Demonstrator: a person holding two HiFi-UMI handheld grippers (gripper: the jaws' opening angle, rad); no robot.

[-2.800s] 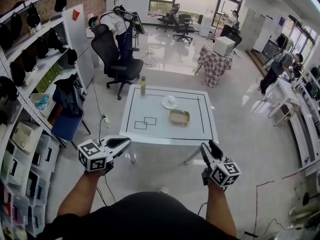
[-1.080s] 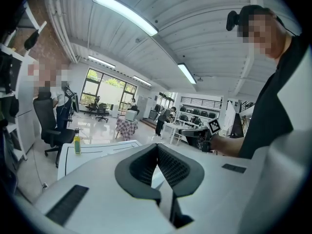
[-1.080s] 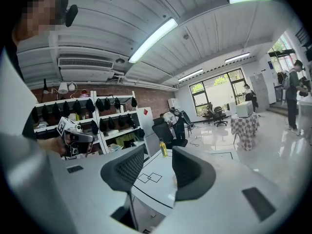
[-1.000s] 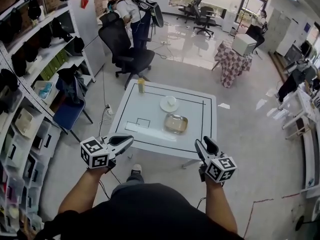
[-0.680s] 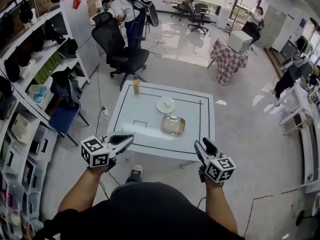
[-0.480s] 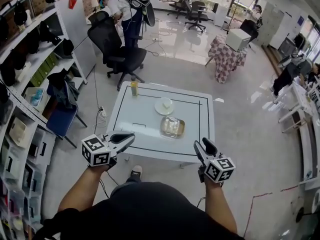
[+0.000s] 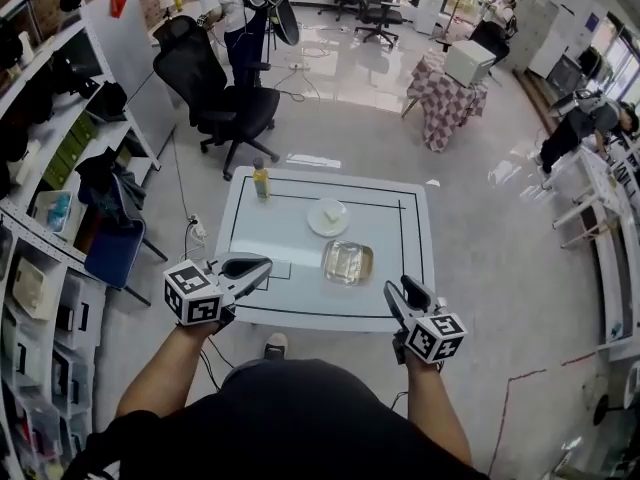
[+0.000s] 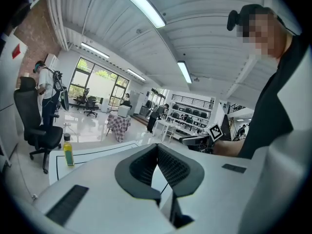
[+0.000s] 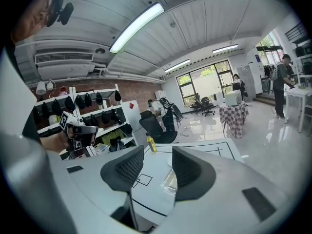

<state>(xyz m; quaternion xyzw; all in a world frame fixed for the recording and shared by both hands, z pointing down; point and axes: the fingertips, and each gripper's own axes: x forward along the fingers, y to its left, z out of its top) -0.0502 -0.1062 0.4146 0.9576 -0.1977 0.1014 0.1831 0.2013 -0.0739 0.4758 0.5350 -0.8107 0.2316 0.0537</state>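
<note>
— While both arms reach out over the near edge of the white square worktop with black lines (image 7: pixel 300 230), what is the left gripper (image 7: pixel 245 266) showing us?
— Jaws together, tips meeting, nothing pinched between them! It hovers above the near left part, just beside the small black rectangles drawn there.
— And the right gripper (image 7: pixel 402 290)?
— Jaws apart with an empty gap, held off the near right edge.
— What's closest to them?
— That shallow shiny rectangular tray (image 7: pixel 347 262), lying flat a little right of centre. It sits between the two grippers but farther off, and neither is touching it.
— Beyond the tray?
— Just beyond it there's a round white plate (image 7: pixel 328 217) with a small pale piece on it. Over by the far left corner a yellow-green bottle with a dark cap (image 7: pixel 260 180) stands upright, well apart from both grippers.
— Past the worktop?
— A black office chair (image 7: pixel 215 93) at far left, a person (image 7: pixel 225 3) standing just behind it, and shelving racks (image 7: pixel 45 168) along the left wall.
</note>
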